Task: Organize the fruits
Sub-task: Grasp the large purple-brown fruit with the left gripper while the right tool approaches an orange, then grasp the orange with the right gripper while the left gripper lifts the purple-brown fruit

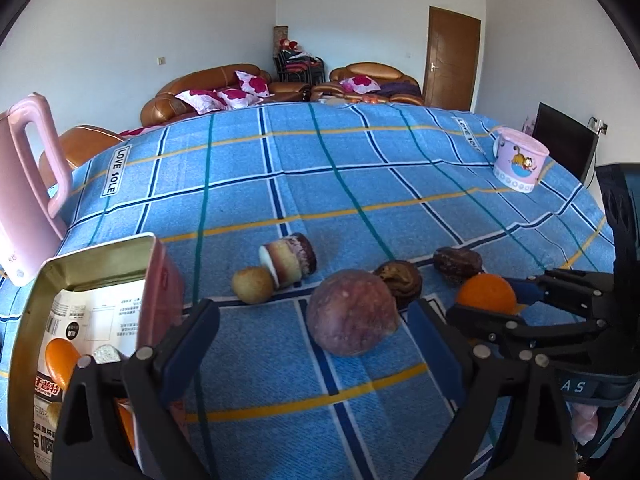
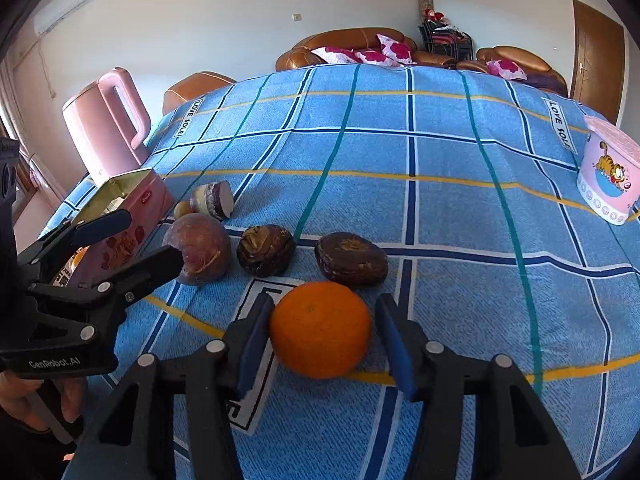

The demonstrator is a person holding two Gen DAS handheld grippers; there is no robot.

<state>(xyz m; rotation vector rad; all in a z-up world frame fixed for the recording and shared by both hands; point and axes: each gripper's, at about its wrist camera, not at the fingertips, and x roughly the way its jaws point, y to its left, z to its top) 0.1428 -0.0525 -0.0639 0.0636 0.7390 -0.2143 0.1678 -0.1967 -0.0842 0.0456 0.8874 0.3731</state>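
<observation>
Fruits lie in a loose row on the bench (image 1: 360, 184), which wears a blue checked cloth. Going from the left, a pink kettle (image 1: 28, 184) stands at the bench edge, and just in front of it sits an open pink tin (image 1: 120, 276) with printed packets inside. Right of the tin rests a small tan fruit (image 1: 252, 285), touching a cut piece with a white face and a purple end (image 1: 288, 260). Next comes a large round purple fruit (image 1: 353, 312), the biggest of the lot. The left claw (image 1: 316, 332) is spread wide around it, one finger on either side; in the left wrist view neither pad seems to press on the skin, though from the right wrist view the near finger hides the contact, so I cannot tell for sure. Behind and right of the purple fruit lie two dark wrinkled brown fruits (image 1: 402, 282) (image 1: 458, 264), a small gap between them. Further right sits the orange (image 2: 320, 328), nearest the front edge. The right claw (image 2: 326, 346) stands open around it: the left pad is right against the peel, while the right pad stays a little apart from it. Far off at the right side of the bench stands a pink cup with a cartoon cat (image 1: 519, 164), well apart from the fruits.
</observation>
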